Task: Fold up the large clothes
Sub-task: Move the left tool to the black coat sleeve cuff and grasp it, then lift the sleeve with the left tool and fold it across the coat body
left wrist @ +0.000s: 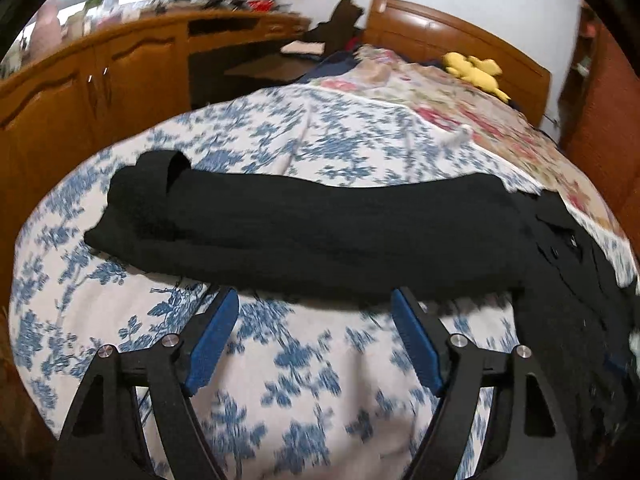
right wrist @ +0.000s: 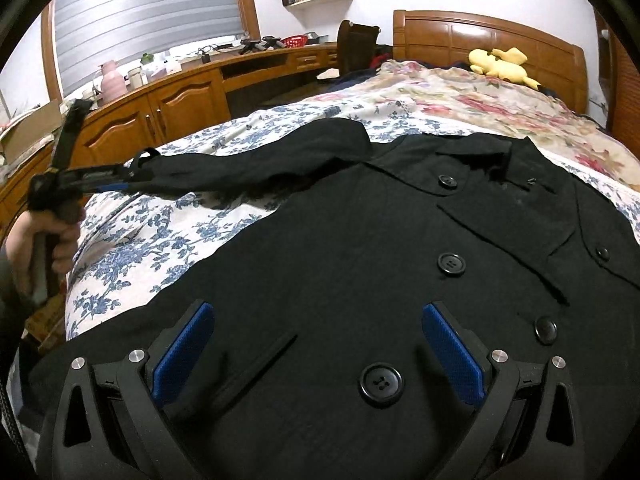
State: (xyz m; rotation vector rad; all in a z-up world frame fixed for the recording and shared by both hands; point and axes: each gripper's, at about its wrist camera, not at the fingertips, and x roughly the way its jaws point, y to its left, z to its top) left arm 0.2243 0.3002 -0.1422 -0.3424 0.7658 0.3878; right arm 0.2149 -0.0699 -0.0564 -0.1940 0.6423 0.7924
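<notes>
With both grippers point(left wrist: 314, 300) point(right wrist: 316, 316) wide open (empty), we next grip the coat's point(right wrist: 360, 260) outstretched sleeve point(left wrist: 300, 232) to fold inward.

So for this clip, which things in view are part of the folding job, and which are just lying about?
Part of the job:
- black buttoned coat, spread on the bed
- its black outstretched sleeve
- left tongs, open at the sleeve's near edge
- right tongs, open over the coat front

Lying about:
- yellow plush toy by the headboard
- pink floral quilt
- pink vase on the wooden counter
</notes>
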